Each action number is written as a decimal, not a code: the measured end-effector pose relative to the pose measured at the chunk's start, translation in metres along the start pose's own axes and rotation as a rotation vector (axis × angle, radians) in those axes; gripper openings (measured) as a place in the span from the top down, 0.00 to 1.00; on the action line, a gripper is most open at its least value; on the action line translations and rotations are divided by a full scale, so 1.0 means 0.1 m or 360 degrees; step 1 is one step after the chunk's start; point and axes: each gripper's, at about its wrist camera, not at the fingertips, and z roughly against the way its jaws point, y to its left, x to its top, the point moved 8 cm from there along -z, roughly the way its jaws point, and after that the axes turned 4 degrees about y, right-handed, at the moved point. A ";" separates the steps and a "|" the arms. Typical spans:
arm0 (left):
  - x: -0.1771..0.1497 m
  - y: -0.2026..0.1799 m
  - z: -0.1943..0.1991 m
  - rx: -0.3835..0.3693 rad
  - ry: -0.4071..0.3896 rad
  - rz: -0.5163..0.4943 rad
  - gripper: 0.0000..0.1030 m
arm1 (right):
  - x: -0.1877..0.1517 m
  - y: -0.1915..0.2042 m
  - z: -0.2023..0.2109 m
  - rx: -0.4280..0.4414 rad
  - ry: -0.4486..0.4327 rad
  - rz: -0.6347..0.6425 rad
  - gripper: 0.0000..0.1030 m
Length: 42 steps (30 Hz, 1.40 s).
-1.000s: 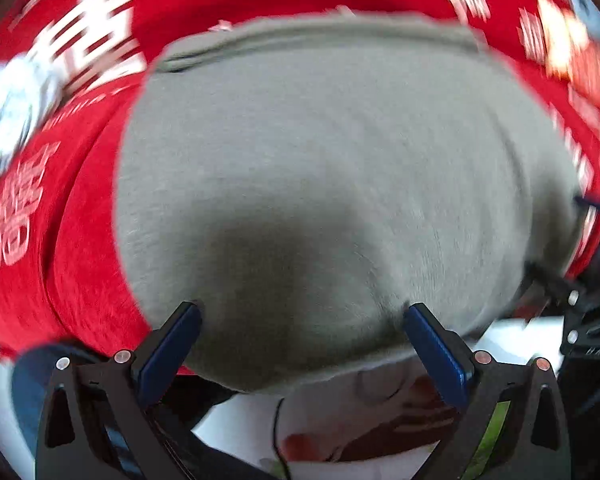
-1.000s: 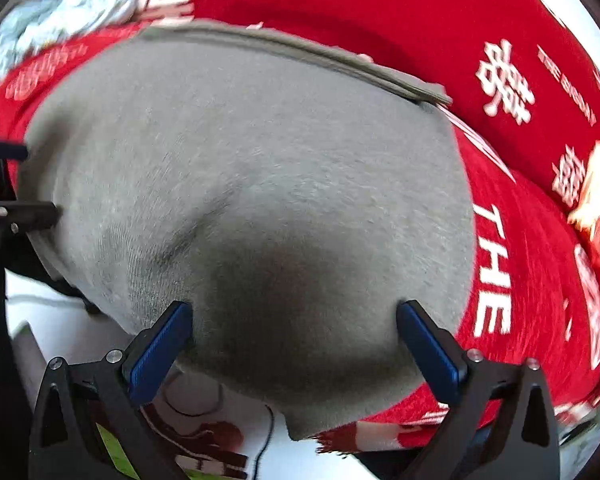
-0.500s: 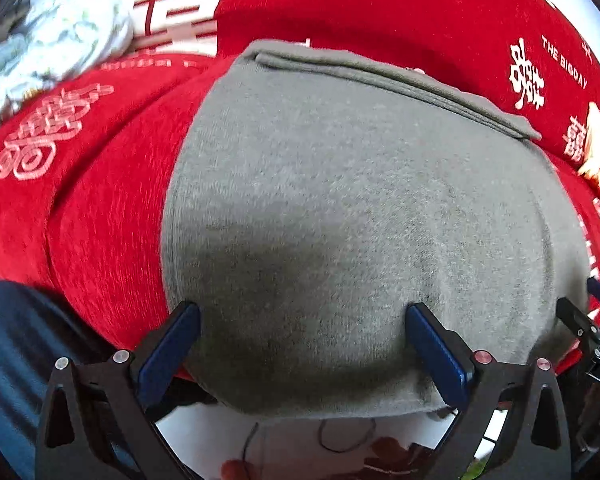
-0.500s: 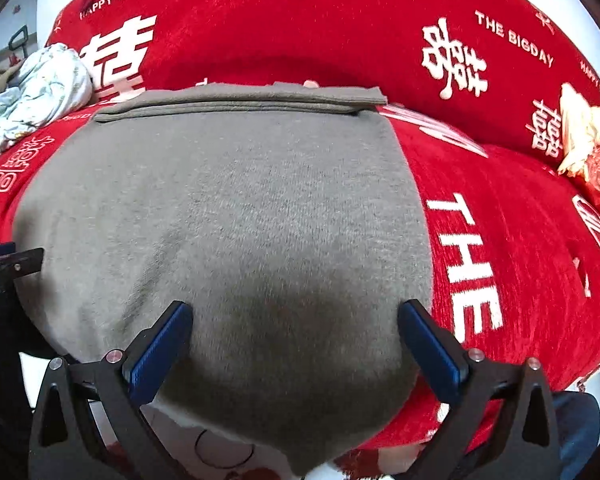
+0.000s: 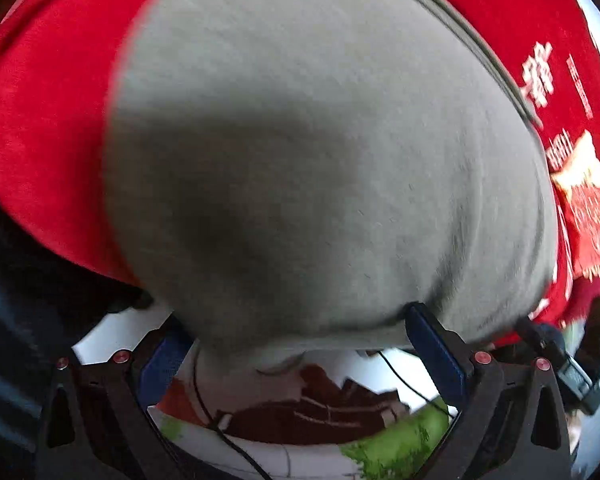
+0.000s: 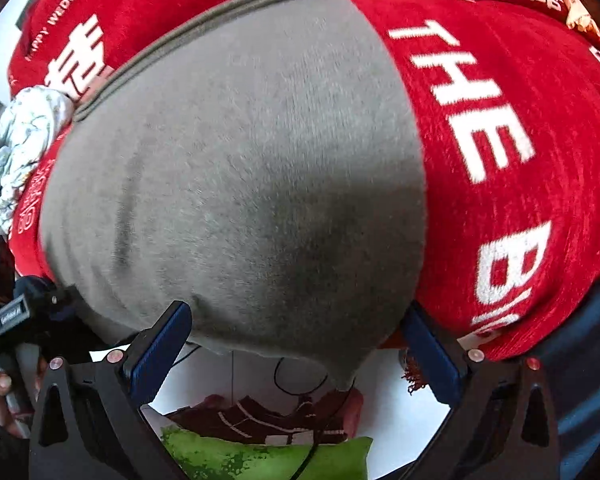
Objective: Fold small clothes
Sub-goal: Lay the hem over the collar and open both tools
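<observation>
In the left wrist view, the left claw (image 5: 300,344) is spread wide, with its blue fingers (image 5: 434,350) far apart and nothing between them. The grey garment (image 5: 320,152) lies ahead of it on the red cover (image 5: 48,112), and its near edge hangs over the front, just above the fingers. In the right wrist view, the right claw (image 6: 296,352) is also wide open and empty. The same grey garment (image 6: 240,180) fills the space ahead of it, with its folded far edge at the top. A pale crumpled cloth (image 6: 24,140) is far to the claw's left.
</observation>
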 end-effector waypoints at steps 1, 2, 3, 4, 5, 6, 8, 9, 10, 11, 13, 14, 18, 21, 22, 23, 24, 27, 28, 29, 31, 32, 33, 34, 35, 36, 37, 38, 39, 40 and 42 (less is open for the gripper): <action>0.00 -0.02 0.02 -0.0031 -0.0003 -0.0001 0.08 | -0.01 0.00 -0.01 0.0002 0.0016 -0.0008 0.00; -0.03 -0.07 0.04 -0.0074 -0.0006 0.0003 0.19 | -0.01 0.01 -0.01 0.0001 0.0017 -0.0007 0.05; -0.05 -0.09 0.07 -0.0105 -0.0006 0.0007 0.31 | -0.03 0.02 0.01 -0.0004 0.0022 0.0002 0.11; -0.07 -0.11 0.10 -0.0152 -0.0008 0.0005 0.41 | -0.06 0.01 0.03 -0.0038 0.0036 0.0011 0.31; -0.11 -0.12 0.12 -0.0182 0.0000 0.0004 0.57 | -0.09 0.00 0.05 -0.0065 0.0041 0.0013 0.58; -0.14 -0.13 0.15 -0.0198 0.0001 0.0006 0.64 | -0.11 0.00 0.08 -0.0019 0.0047 0.0006 0.75; -0.13 -0.15 0.21 -0.0249 -0.0016 0.0012 0.65 | -0.12 0.03 0.14 0.0105 0.0034 0.0019 0.87; -0.11 -0.15 0.26 -0.0287 -0.0029 0.0010 0.71 | -0.12 0.05 0.17 0.0114 0.0022 0.0044 0.87; -0.10 -0.15 0.30 -0.0299 -0.0038 0.0002 0.78 | -0.11 0.09 0.23 0.0145 -0.0007 0.0074 0.87; -0.08 -0.16 0.35 -0.0305 -0.0052 -0.0014 0.83 | -0.09 0.13 0.33 0.0203 -0.0054 0.0091 0.87; -0.05 -0.21 0.51 -0.0337 -0.0117 -0.0052 0.83 | -0.05 0.17 0.54 0.0294 -0.0145 0.0103 0.88; 0.00 -0.24 0.61 -0.0361 -0.0162 -0.0071 0.83 | 0.00 0.18 0.67 0.0343 -0.0204 0.0103 0.88; 0.37 -0.38 0.91 -0.0467 -0.0288 -0.0094 0.83 | 0.31 0.22 0.99 0.0417 -0.0398 0.0120 0.88; 0.77 -0.52 1.11 -0.0473 -0.0434 -0.0141 0.83 | 0.71 0.21 1.13 0.0459 -0.0526 0.0068 0.88; 0.92 -0.57 1.14 -0.0470 -0.0464 -0.0146 0.83 | 0.86 0.18 1.11 0.0456 -0.0553 0.0044 0.88; 1.05 -0.61 1.14 -0.0480 -0.0470 -0.0147 0.83 | 0.98 0.17 1.11 0.0449 -0.0576 0.0021 0.88; 1.21 -0.63 1.11 -0.0477 -0.0459 -0.0142 0.83 | 1.08 0.18 1.07 0.0435 -0.0583 0.0000 0.88; 1.48 -0.62 0.91 -0.0447 -0.0411 -0.0084 0.83 | 1.34 0.19 0.82 0.0382 -0.0523 -0.0064 0.88; 1.52 -0.59 0.86 -0.0457 -0.0389 -0.0054 0.83 | 1.39 0.17 0.71 0.0364 -0.0498 -0.0079 0.88; 1.54 -0.56 0.83 -0.0480 -0.0368 -0.0018 0.79 | 1.42 0.15 0.62 0.0351 -0.0480 -0.0097 0.87; 1.53 -0.58 0.78 -0.0588 -0.0342 0.0035 0.64 | 1.43 0.07 0.54 0.0364 -0.0460 -0.0166 0.82; 1.50 -0.57 0.82 -0.0637 -0.0355 0.0046 0.40 | 1.41 0.03 0.52 0.0389 -0.0449 -0.0212 0.77; 1.45 -0.56 0.90 -0.0683 -0.0397 0.0053 0.15 | 1.40 0.02 0.51 0.0411 -0.0444 -0.0238 0.69; 1.41 -0.54 0.97 -0.0688 -0.0439 0.0064 0.04 | 1.38 -0.02 0.53 0.0434 -0.0454 -0.0264 0.49; 1.37 -0.52 1.04 -0.0673 -0.0492 0.0085 0.00 | 1.35 -0.04 0.58 0.0452 -0.0490 -0.0275 0.33; 1.32 -0.52 1.10 -0.0671 -0.0521 0.0090 0.00 | 1.33 -0.03 0.62 0.0459 -0.0525 -0.0270 0.29; 1.29 -0.53 1.12 -0.0701 -0.0514 0.0088 0.00 | 1.29 -0.03 0.68 0.0454 -0.0568 -0.0247 0.28; 1.26 -0.53 1.13 -0.0746 -0.0501 0.0098 0.00 | 1.25 -0.01 0.73 0.0435 -0.0590 -0.0217 0.28; 1.24 -0.54 1.09 -0.0788 -0.0478 0.0133 0.00 | 1.20 0.00 0.75 0.0414 -0.0604 -0.0189 0.28; 1.22 -0.53 1.06 -0.0803 -0.0453 0.0160 0.00 | 1.15 0.03 0.77 0.0396 -0.0612 -0.0155 0.27; 1.22 -0.53 0.98 -0.0805 -0.0396 0.0209 0.00 | 1.10 0.07 0.78 0.0386 -0.0596 -0.0129 0.27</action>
